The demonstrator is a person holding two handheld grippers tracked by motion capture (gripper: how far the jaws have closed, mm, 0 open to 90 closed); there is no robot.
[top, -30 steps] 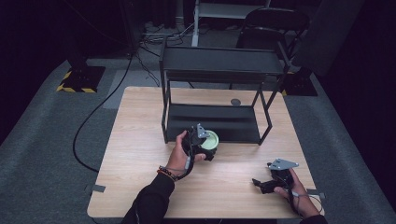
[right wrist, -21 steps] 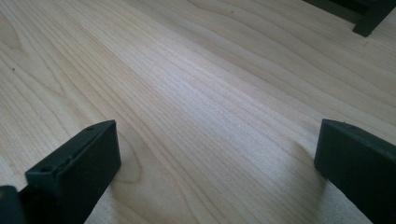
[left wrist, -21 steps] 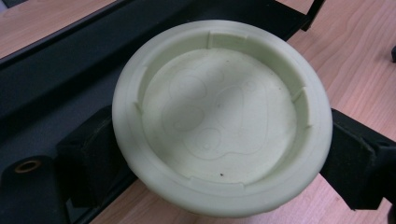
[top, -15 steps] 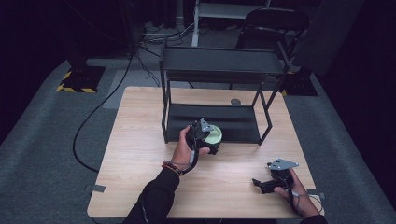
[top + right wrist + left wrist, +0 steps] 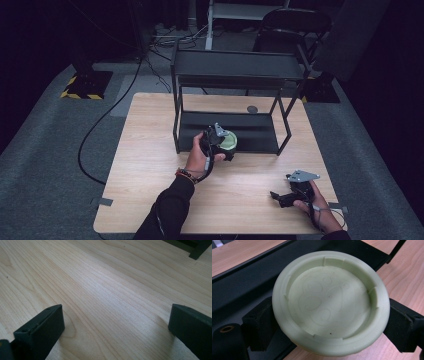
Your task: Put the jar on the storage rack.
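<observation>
Your left gripper (image 5: 329,322) clamps the pale green lid (image 5: 330,310) between its jaws, mid-frame. Your right gripper (image 5: 115,330) rests wide open over bare counter (image 5: 105,285).

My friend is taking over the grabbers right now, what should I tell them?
Left gripper: shut on the pale green bowl, fingers pressing its sides, at the front edge of the black rack's lower shelf.
Right gripper: open, holding nothing, low over the wooden table near its right front corner.
Done: bowl gripped.
Left: probably setting the bowl on the shelf, then letting go.
</observation>
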